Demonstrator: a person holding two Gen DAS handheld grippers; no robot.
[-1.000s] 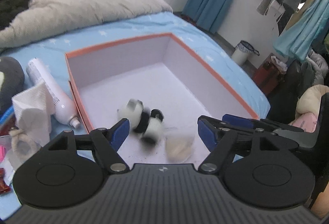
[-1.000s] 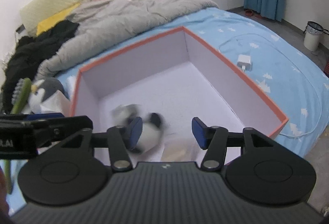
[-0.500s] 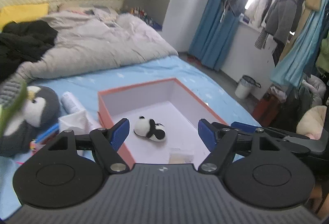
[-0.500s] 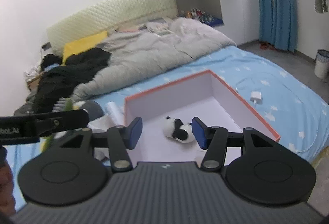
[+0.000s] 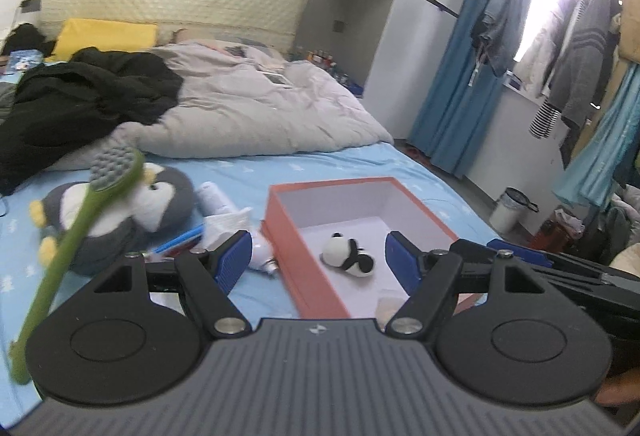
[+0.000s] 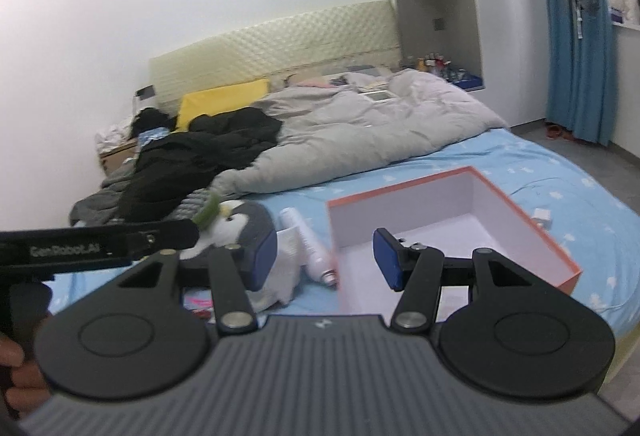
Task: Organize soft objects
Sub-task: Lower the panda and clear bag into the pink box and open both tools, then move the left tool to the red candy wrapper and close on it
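A small black-and-white panda plush (image 5: 349, 256) lies inside an open orange box (image 5: 298, 250) with a white inside, on the blue bedsheet. The box also shows in the right wrist view (image 6: 532, 236). A grey penguin plush (image 5: 132, 211) lies left of the box; it shows in the right wrist view too (image 6: 244, 222). My left gripper (image 5: 319, 260) is open and empty, held back above the box's near edge. My right gripper (image 6: 325, 258) is open and empty, over the box's left wall.
A green long-handled brush (image 5: 76, 236) leans across the penguin. A white bottle (image 6: 310, 248) and tissue (image 5: 230, 222) lie between penguin and box. A grey duvet (image 5: 256, 107) and black clothes (image 5: 80, 95) cover the bed's far half. A charger (image 6: 542, 213) lies right of the box.
Both grippers have pulled back and up from the box. The panda, tumbling a second ago, now lies still inside the box. The penguin and brush have come into view.
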